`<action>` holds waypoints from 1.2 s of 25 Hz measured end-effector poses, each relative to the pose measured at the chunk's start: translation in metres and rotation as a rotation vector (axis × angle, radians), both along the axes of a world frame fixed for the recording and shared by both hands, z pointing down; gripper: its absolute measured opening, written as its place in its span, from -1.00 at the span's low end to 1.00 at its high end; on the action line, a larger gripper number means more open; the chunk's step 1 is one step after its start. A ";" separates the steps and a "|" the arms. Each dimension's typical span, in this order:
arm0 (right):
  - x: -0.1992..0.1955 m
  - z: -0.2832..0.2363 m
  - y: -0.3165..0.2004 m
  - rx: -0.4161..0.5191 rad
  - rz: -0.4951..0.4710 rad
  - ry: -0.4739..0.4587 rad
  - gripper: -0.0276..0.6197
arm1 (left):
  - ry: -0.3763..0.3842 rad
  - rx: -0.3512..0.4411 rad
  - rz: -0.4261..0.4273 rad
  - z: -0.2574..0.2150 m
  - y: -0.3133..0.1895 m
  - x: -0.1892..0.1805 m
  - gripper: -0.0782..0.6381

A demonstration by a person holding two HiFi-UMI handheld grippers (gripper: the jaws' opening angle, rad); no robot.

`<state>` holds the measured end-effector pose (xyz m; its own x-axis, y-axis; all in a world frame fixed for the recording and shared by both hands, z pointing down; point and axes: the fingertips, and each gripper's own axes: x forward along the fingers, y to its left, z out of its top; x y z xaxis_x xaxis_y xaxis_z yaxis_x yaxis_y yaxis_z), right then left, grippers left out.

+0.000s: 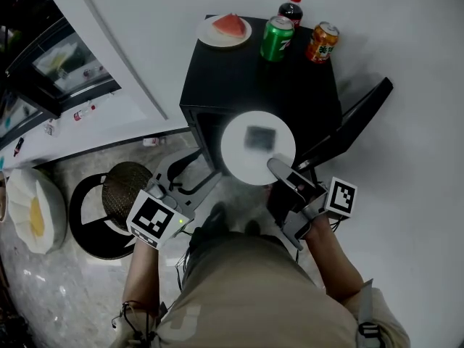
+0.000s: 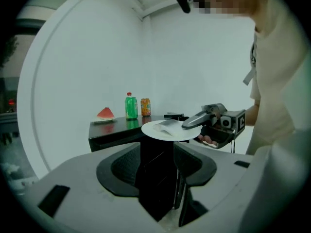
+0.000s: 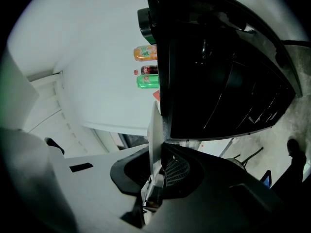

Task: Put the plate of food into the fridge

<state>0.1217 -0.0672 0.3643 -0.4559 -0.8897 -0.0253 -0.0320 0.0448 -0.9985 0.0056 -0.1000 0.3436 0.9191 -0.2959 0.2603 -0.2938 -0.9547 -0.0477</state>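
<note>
By the black fridge (image 1: pixel 246 85), right tongs (image 1: pixel 279 171) tight on the plate (image 1: pixel 239 158), left tongs (image 2: pixel 156 171) wide, empty.

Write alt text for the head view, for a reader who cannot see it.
The right gripper holds a white plate of food before an open black fridge, while the left gripper hangs open and empty beside it. On the fridge top stand a watermelon plate, a green can, an orange can and a cola bottle.
</note>
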 end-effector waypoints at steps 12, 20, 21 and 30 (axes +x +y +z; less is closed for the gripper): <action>-0.009 0.024 0.018 -0.016 -0.019 0.020 -0.79 | 0.251 -0.480 0.145 0.021 0.019 0.012 -0.23; -0.015 0.037 0.023 -0.017 -0.022 0.056 -0.79 | 0.274 -0.649 0.177 0.045 0.033 0.023 -0.23; -0.016 0.038 0.023 -0.018 -0.023 0.056 -0.79 | 0.279 -0.660 0.179 0.046 0.034 0.023 -0.23; -0.026 0.054 0.025 -0.044 -0.038 0.062 -0.79 | 0.244 -0.717 0.191 0.062 0.038 0.024 -0.23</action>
